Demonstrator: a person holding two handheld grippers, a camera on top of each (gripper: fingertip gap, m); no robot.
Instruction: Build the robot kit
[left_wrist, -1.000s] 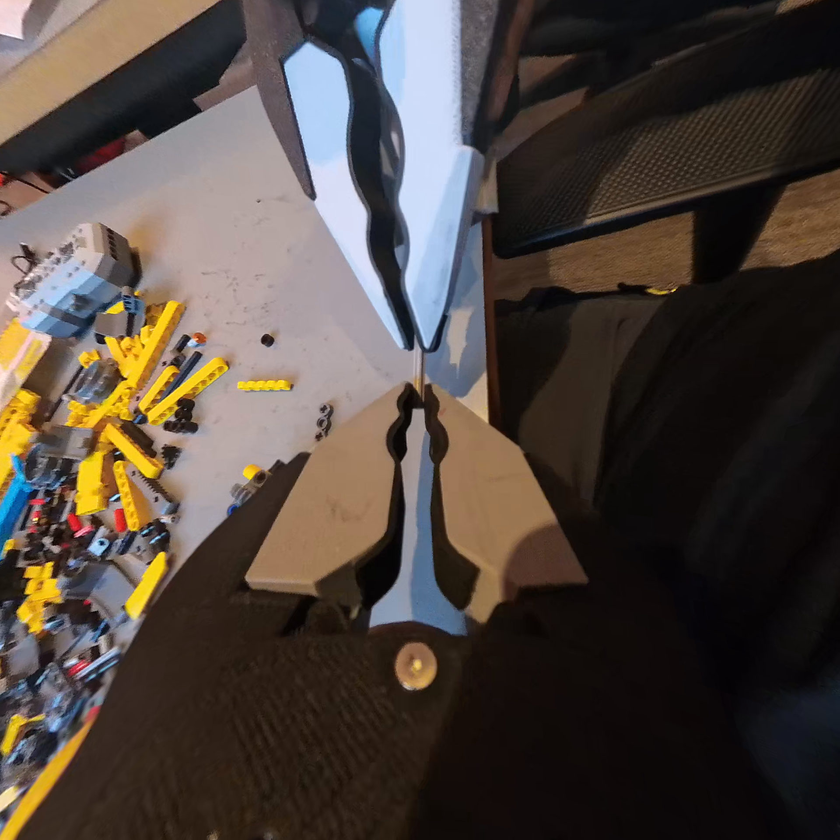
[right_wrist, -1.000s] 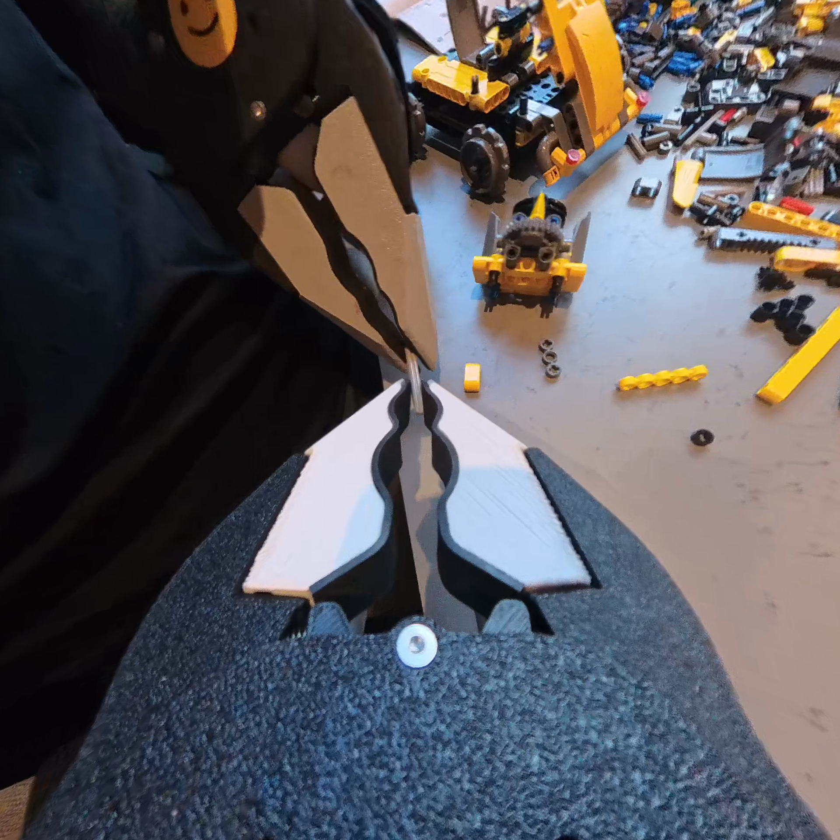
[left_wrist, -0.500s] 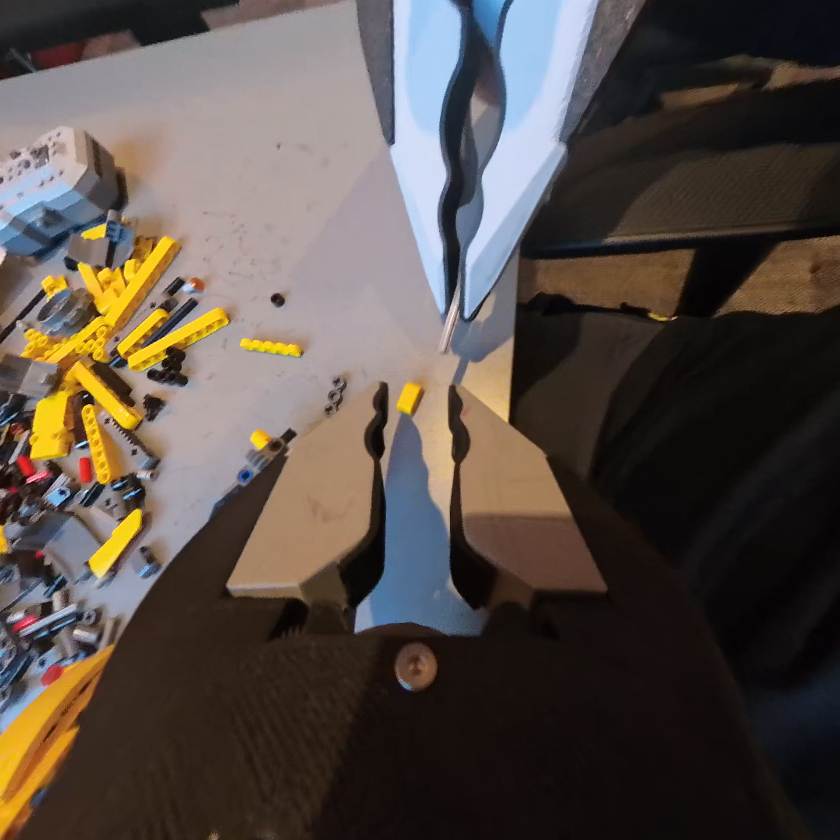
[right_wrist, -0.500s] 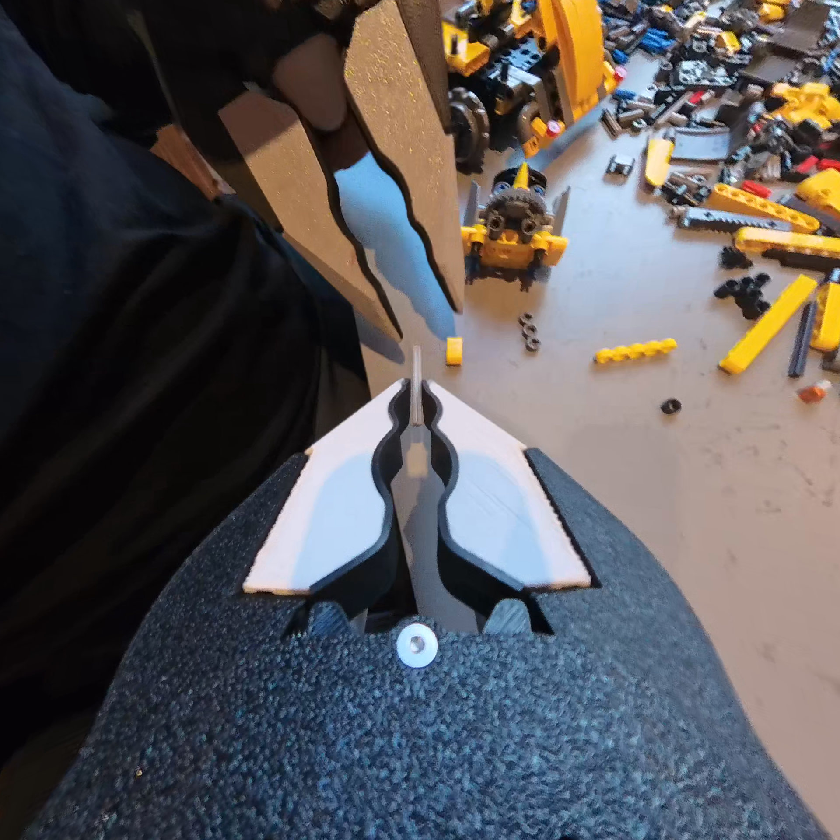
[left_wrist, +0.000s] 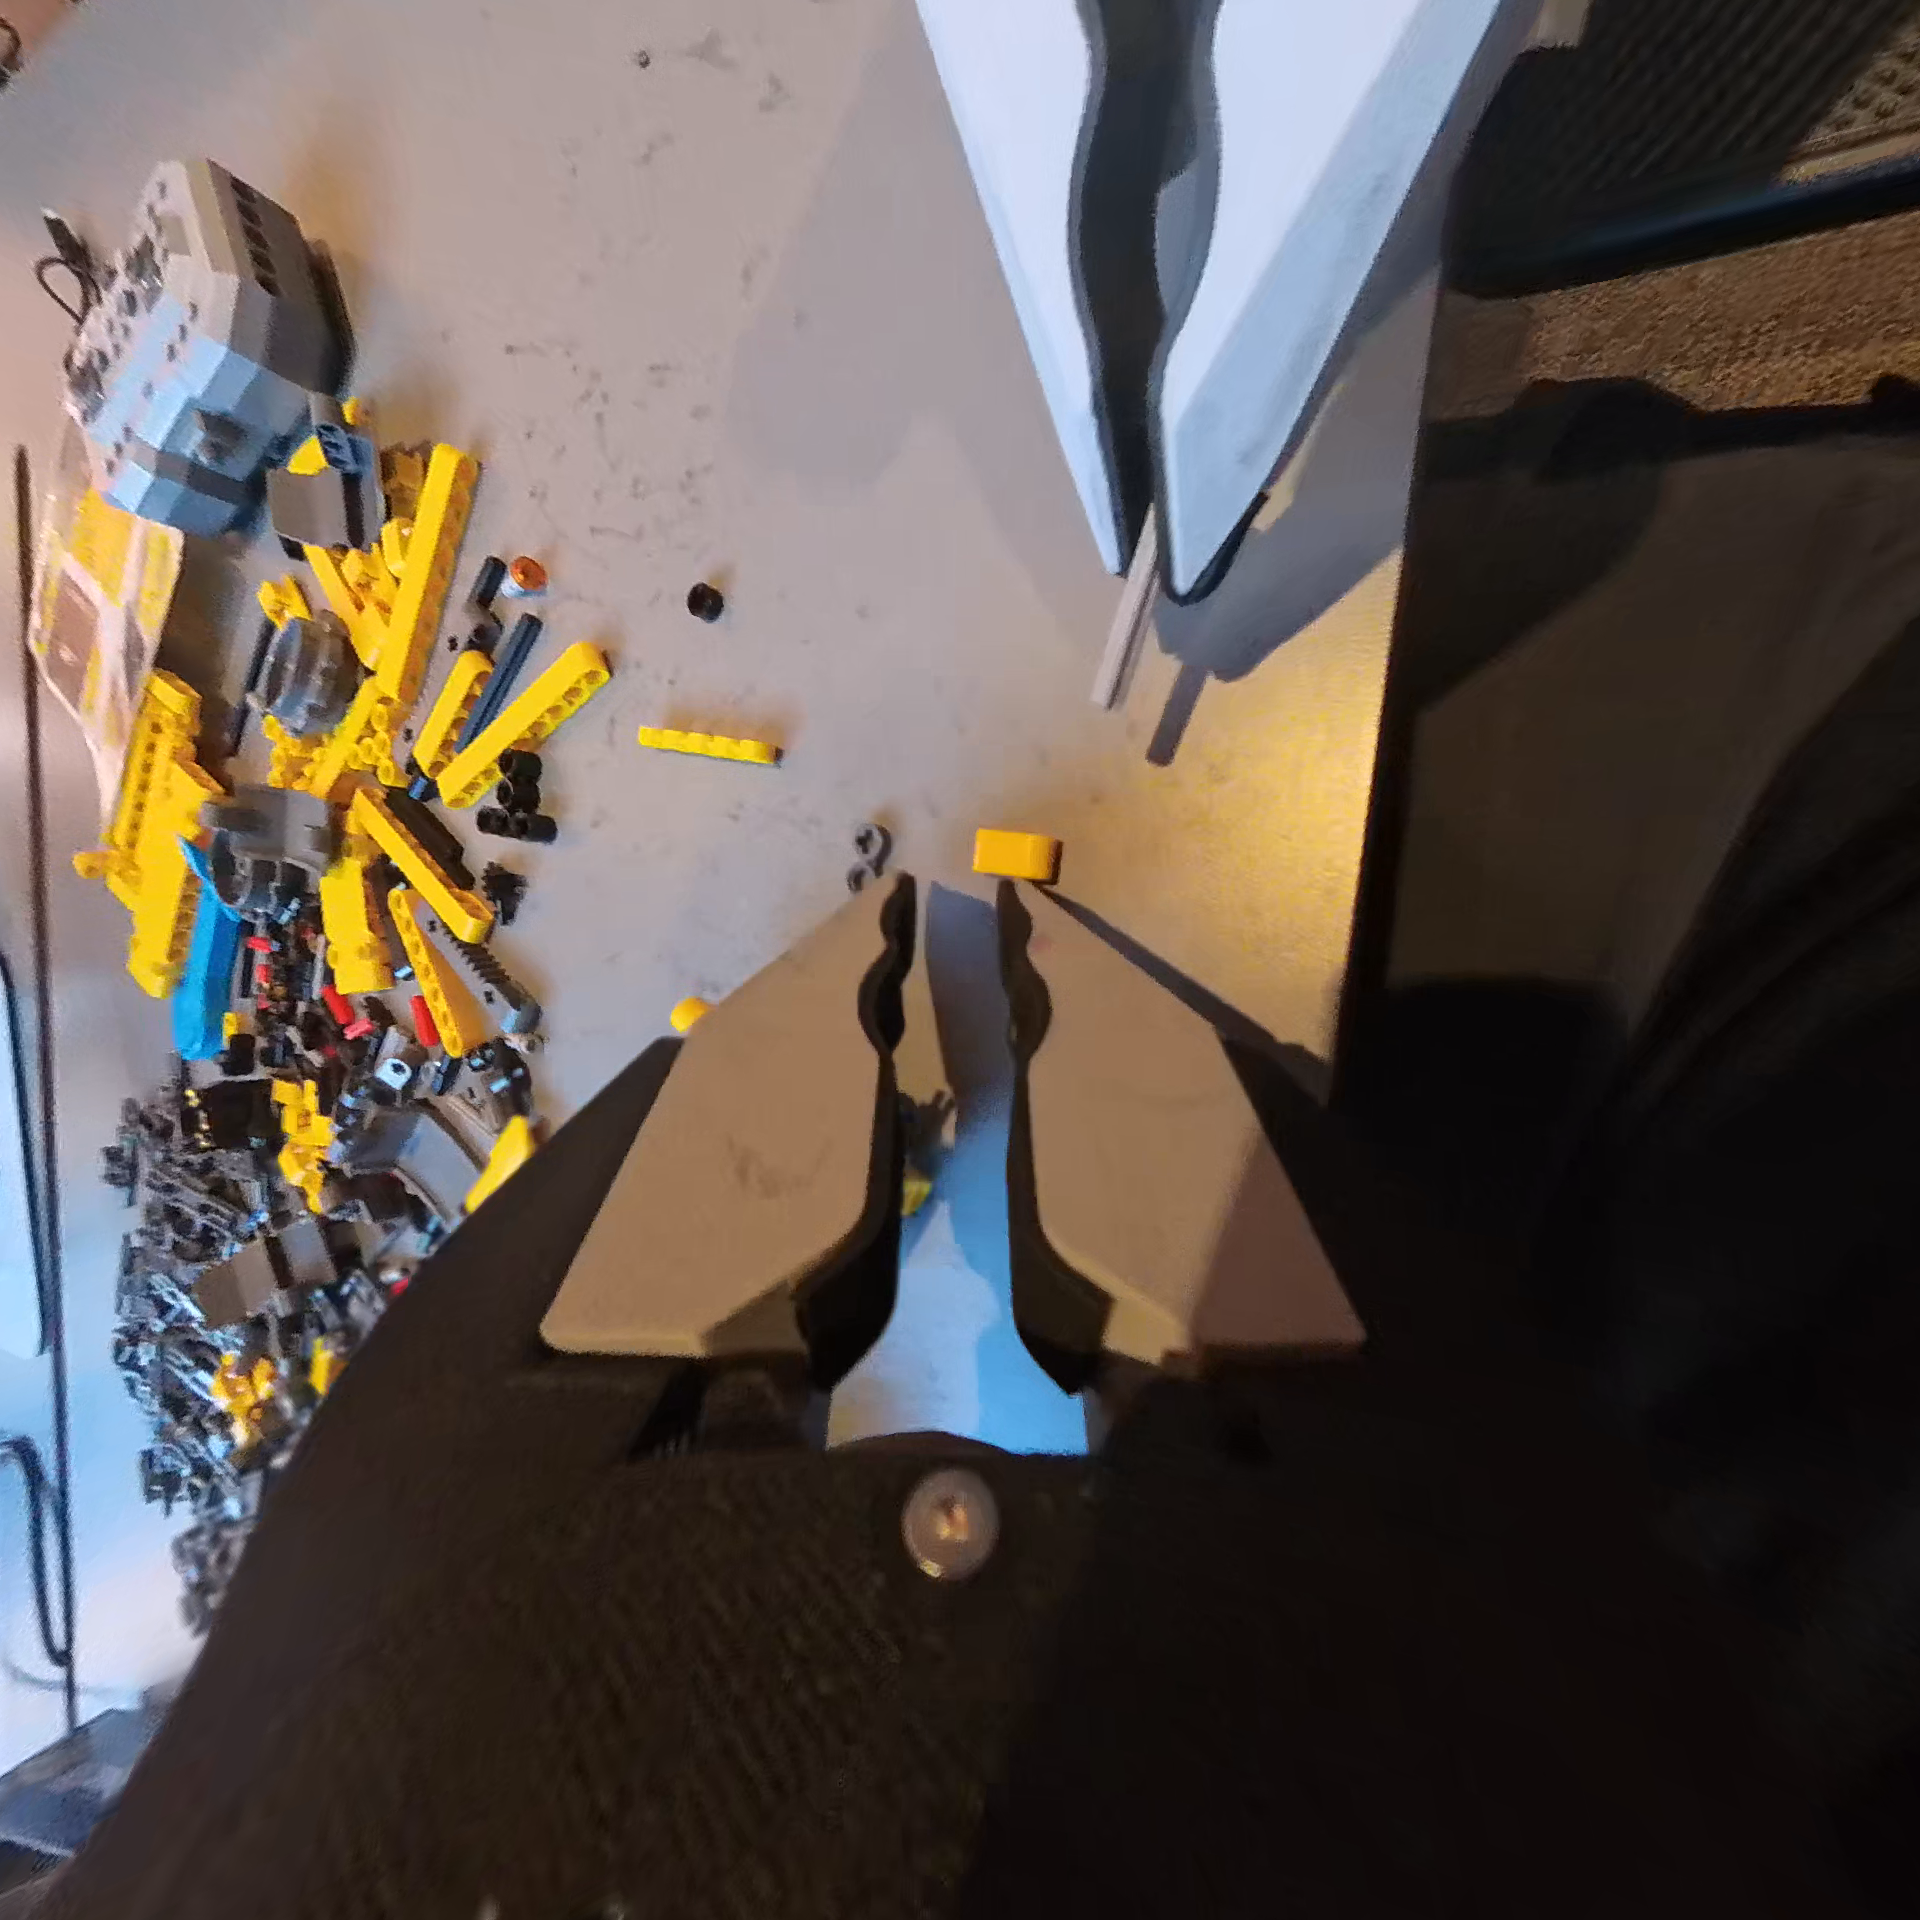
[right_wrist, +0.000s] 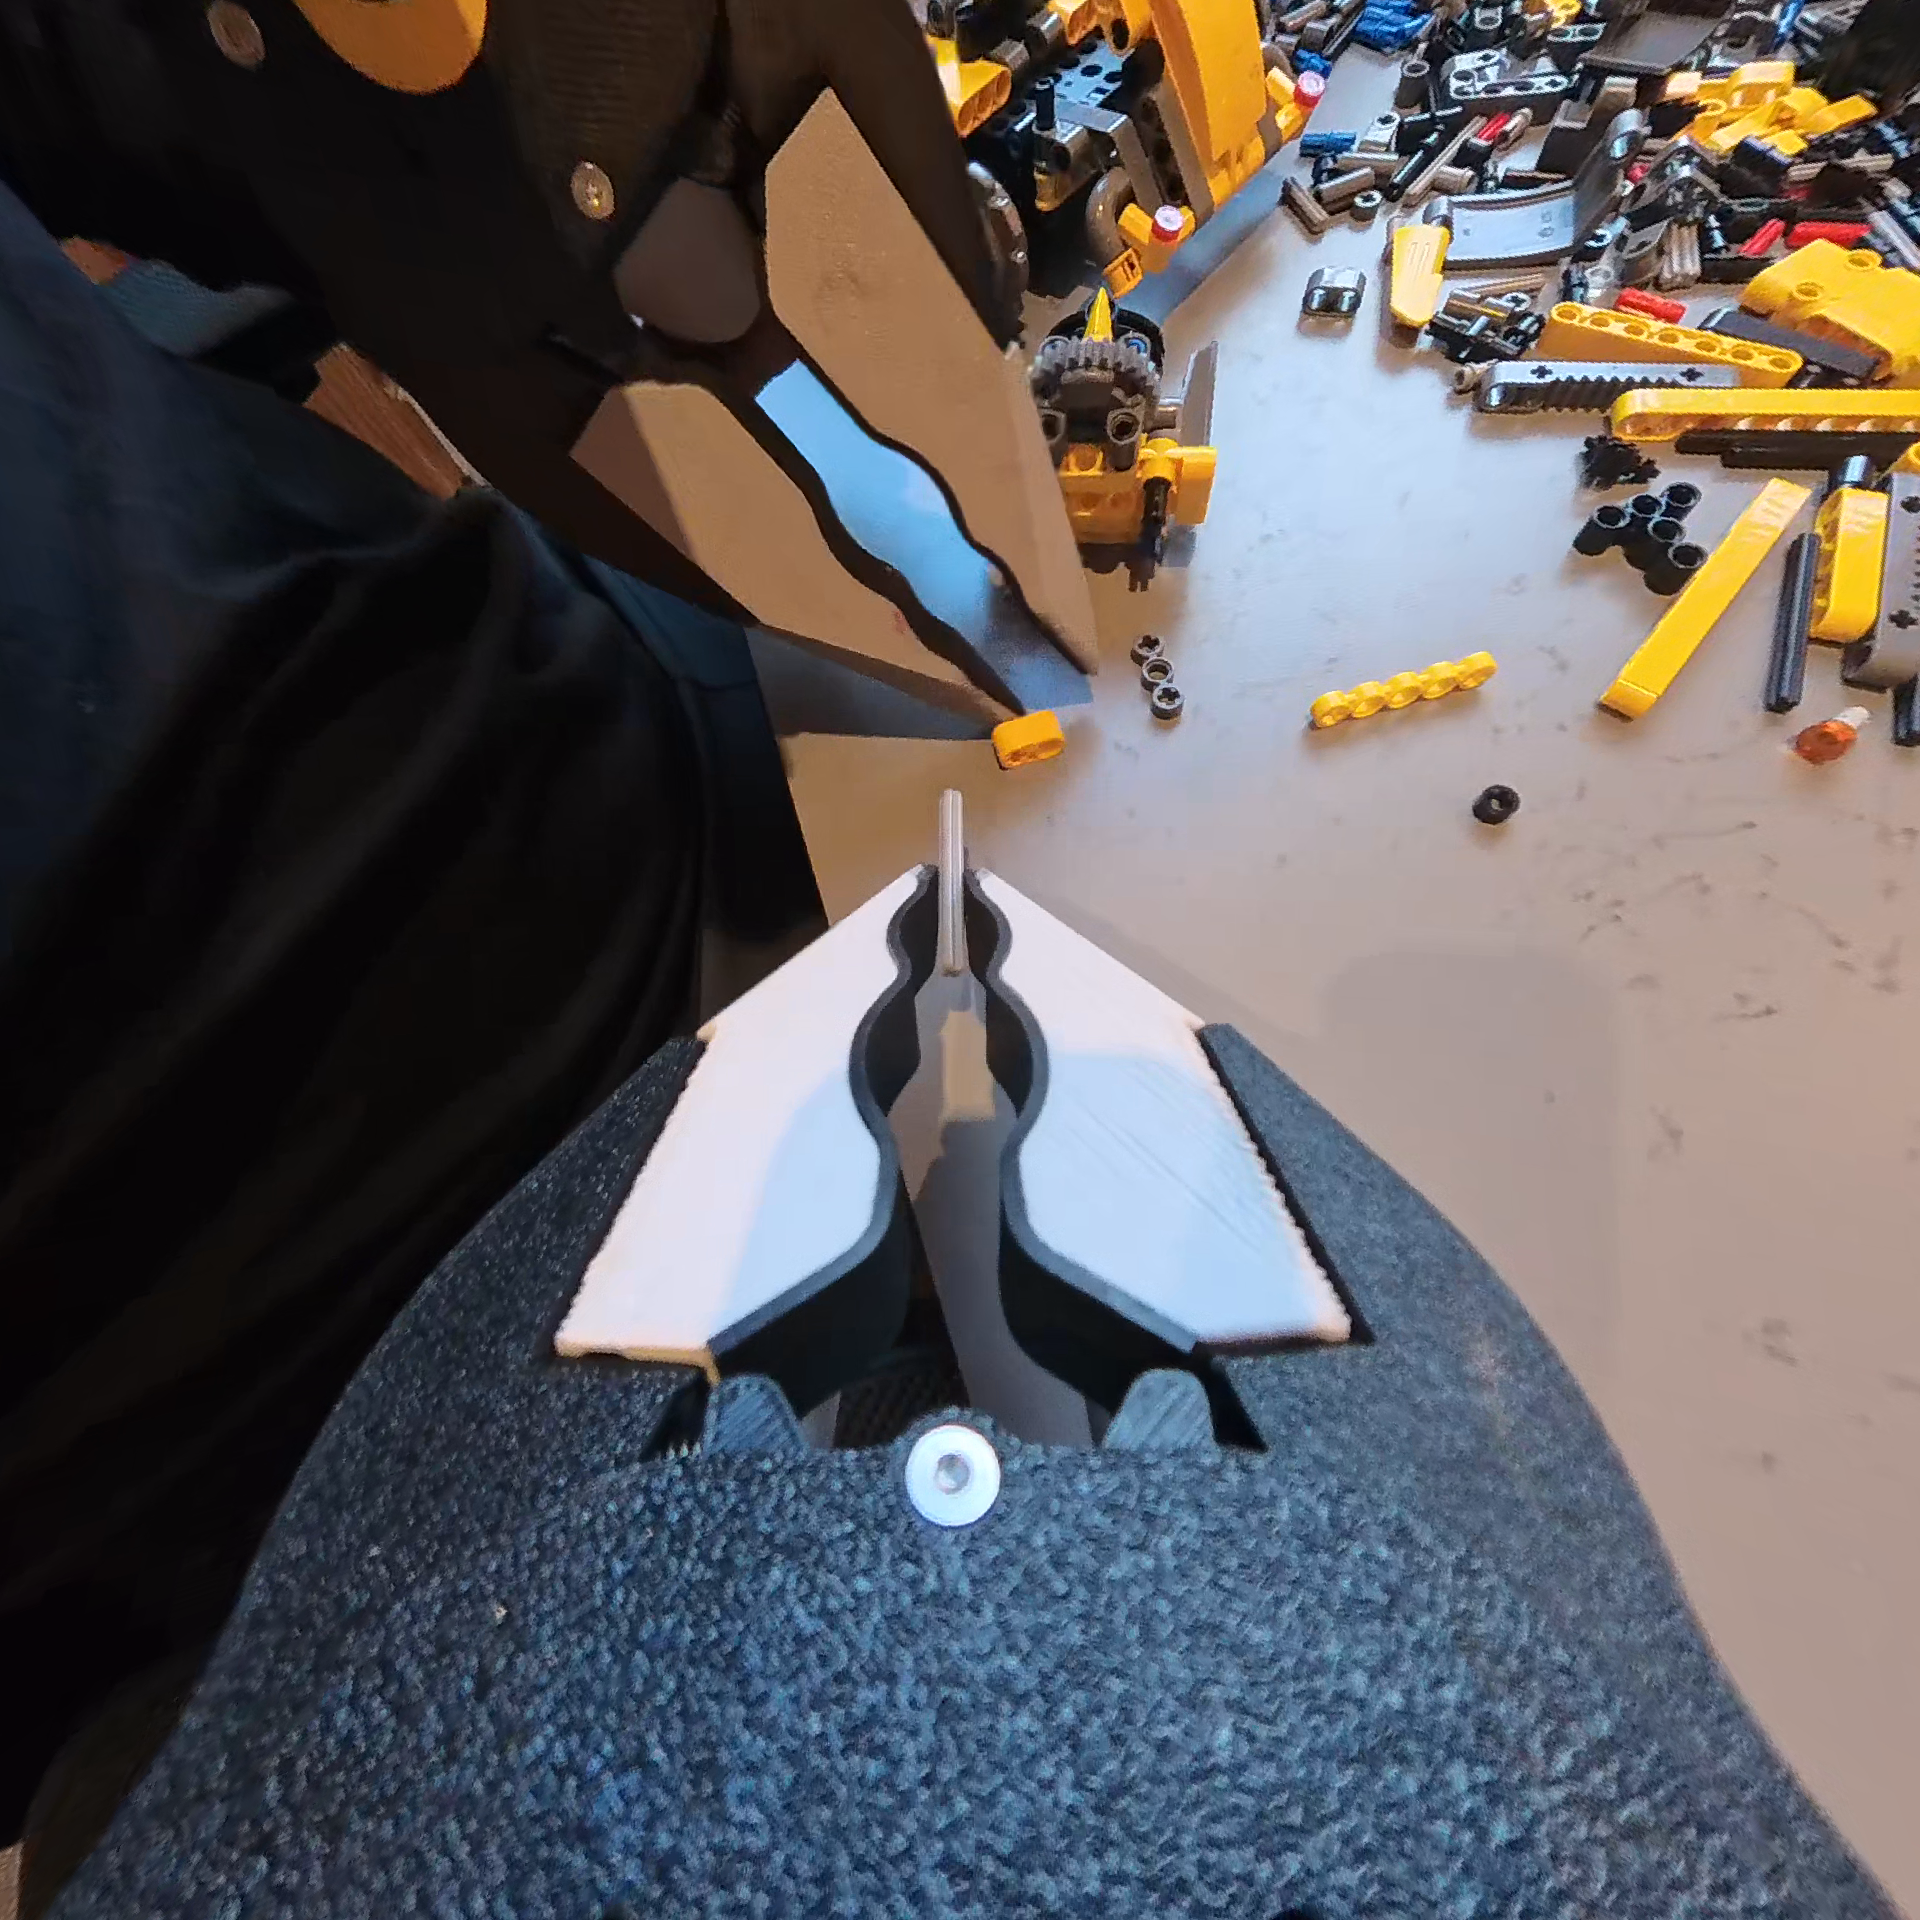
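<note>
The right hand-held gripper (right_wrist: 948, 883) is closed on a thin grey axle rod (right_wrist: 950, 883), pinched at the very tips. The rod's long axis runs along the fingers, its free end sticking out forward toward a small yellow connector piece (right_wrist: 1027, 740) lying flat on the tabletop (right_wrist: 1351, 1039).

The left hand-held gripper (left_wrist: 951, 883) stands narrowly parted and empty, its tips low over the tabletop, one tip just beside the yellow piece. Three small dark bushes (right_wrist: 1158, 675) lie near it, then a short yellow beam (right_wrist: 1403, 688) and a black ring (right_wrist: 1494, 802).

Both grippers work close to the tabletop's near edge, with a dark garment (right_wrist: 312, 831) beyond it. Around the yellow piece the surface is bare; farther off lie a small yellow and grey sub-assembly (right_wrist: 1127, 457) and a dense scatter of yellow and black parts (left_wrist: 343, 831).
</note>
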